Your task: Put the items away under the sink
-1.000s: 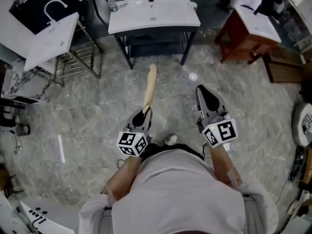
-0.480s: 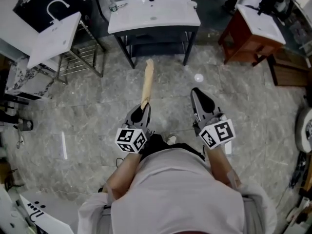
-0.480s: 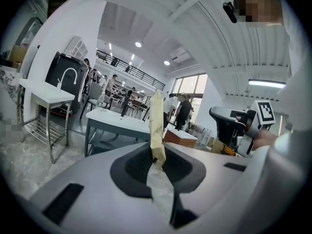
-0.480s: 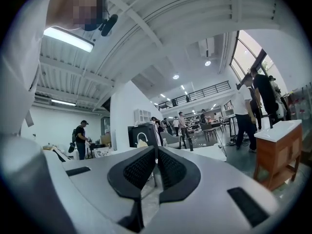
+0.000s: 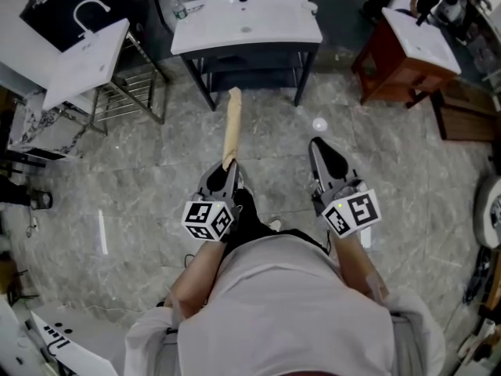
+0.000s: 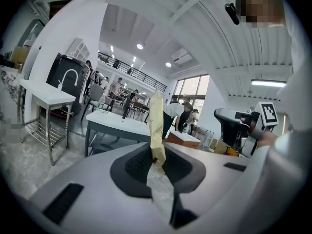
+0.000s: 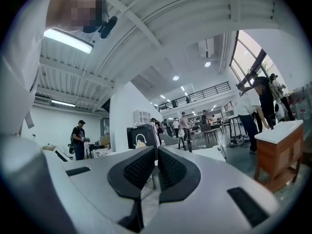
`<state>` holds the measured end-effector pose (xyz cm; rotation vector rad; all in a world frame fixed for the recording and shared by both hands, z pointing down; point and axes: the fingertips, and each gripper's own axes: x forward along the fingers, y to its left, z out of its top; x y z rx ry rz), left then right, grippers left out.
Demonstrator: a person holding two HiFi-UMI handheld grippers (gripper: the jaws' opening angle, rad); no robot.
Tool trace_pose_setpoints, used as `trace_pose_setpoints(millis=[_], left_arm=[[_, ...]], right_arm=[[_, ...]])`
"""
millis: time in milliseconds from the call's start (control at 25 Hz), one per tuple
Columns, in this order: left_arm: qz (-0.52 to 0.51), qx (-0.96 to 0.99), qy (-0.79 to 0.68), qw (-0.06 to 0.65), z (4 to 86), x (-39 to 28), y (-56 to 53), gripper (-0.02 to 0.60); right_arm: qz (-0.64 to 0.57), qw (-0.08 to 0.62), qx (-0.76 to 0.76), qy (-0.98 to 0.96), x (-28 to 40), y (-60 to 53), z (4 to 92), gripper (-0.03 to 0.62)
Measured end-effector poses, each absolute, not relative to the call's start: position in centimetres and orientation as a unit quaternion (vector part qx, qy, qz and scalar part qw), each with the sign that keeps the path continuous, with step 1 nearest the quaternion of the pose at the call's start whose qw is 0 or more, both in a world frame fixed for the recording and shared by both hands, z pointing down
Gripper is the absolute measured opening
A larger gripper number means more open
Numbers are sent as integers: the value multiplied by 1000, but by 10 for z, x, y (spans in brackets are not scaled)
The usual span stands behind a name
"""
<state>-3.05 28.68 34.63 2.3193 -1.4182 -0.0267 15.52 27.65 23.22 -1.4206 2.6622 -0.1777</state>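
Note:
My left gripper (image 5: pixel 225 171) is shut on the near end of a long, flat tan item (image 5: pixel 231 128). The item sticks out forward, and its far tip lies close to the front of the white-topped sink stand (image 5: pixel 246 23). In the left gripper view the tan item (image 6: pixel 156 123) stands up between the pads of the left gripper (image 6: pixel 157 154), with the sink stand (image 6: pixel 119 124) behind it. My right gripper (image 5: pixel 323 150) hovers over the floor to the right, shut with nothing in it. The right gripper view shows the right gripper (image 7: pixel 156 152) with its pads together.
A dark shelf (image 5: pixel 250 63) sits under the sink top. To the left stand a second white sink on a wire rack (image 5: pixel 84 63) and a black faucet panel (image 5: pixel 74 8). A red-brown cabinet (image 5: pixel 399 57) stands at the right. People stand in the background.
Both grippers have moved forward toward the sink stand. The tan item's tip now lies closer to the stand's front edge.

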Motion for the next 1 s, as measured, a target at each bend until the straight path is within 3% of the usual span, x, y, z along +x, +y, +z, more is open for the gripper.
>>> trace_pose_setpoints(millis=[560,1000], left_arm=[[-4,842,-492,224,365,-43,181,46],[-3,842,-483,239,372,-90,63,46]], right_arm=[[-66,27,-492,867,143,180,245,43],[-76,3,-457,886,55,58,250,43]])
